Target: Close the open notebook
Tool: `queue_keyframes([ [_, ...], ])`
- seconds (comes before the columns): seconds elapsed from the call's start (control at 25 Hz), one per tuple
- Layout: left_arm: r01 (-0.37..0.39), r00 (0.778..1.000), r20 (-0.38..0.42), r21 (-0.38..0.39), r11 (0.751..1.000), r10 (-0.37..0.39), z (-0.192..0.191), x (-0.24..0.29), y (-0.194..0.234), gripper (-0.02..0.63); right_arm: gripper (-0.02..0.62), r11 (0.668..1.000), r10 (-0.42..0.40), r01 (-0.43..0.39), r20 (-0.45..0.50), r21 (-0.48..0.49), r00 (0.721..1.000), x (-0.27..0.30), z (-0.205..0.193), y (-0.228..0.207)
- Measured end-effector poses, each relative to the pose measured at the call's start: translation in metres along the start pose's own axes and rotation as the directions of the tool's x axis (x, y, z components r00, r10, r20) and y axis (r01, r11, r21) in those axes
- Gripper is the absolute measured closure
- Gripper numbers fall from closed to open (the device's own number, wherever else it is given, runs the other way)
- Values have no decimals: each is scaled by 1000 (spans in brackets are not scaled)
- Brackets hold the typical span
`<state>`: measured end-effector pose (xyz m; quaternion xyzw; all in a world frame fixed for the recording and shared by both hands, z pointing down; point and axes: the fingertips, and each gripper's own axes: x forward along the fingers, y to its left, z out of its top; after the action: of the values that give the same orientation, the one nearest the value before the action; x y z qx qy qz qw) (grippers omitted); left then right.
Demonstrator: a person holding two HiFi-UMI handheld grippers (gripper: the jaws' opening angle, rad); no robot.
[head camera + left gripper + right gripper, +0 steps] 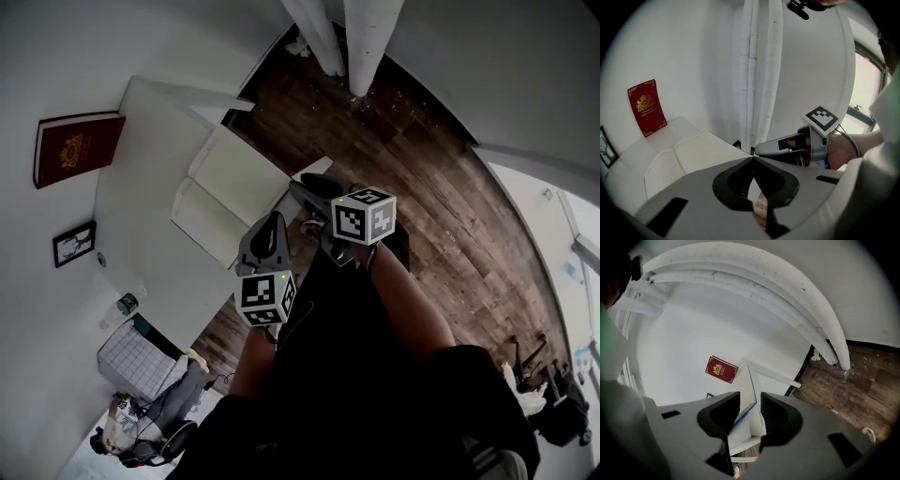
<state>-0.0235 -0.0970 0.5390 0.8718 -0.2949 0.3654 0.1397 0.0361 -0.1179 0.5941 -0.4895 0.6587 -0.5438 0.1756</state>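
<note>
Head view: the notebook (230, 192) lies open on the white tabletop (141, 244), so the closing is all still to do. The left gripper (270, 225) and right gripper (305, 192) hang at its near edge.

Left gripper view: its jaws meet on nothing.

Right gripper view: only here do its jaws show, standing apart with the notebook's edge in the gap, unpinched.

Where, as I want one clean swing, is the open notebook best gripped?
On the notebook, likely the right half's outer long edge near its closest corner, approached from the table edge by the right gripper: it lies flat, spine toward the person.
</note>
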Motion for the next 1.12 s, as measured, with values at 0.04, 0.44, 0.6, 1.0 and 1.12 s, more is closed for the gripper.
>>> queue_keyframes([
  [0.04,-1,1000,-1,-4,1000,1,-1,0,-1,603,457,1000,8,-8,0,21,1000,1,0,-1],
  [0.44,-36,999,9,-22,999,36,-2,-7,-3,603,460,978,72,-58,-60,200,996,17,-11,-12],
  [0.6,-58,998,15,-56,997,59,-6,-13,0,603,549,987,53,-44,-52,156,997,15,-7,-8],
  [1.0,-125,989,65,-150,981,136,-9,-31,14,603,560,991,11,-22,-86,-135,996,9,2,30],
  [1.12,-139,984,87,-177,974,156,-9,-37,15,603,560,977,5,-24,-91,-213,996,6,3,45],
])
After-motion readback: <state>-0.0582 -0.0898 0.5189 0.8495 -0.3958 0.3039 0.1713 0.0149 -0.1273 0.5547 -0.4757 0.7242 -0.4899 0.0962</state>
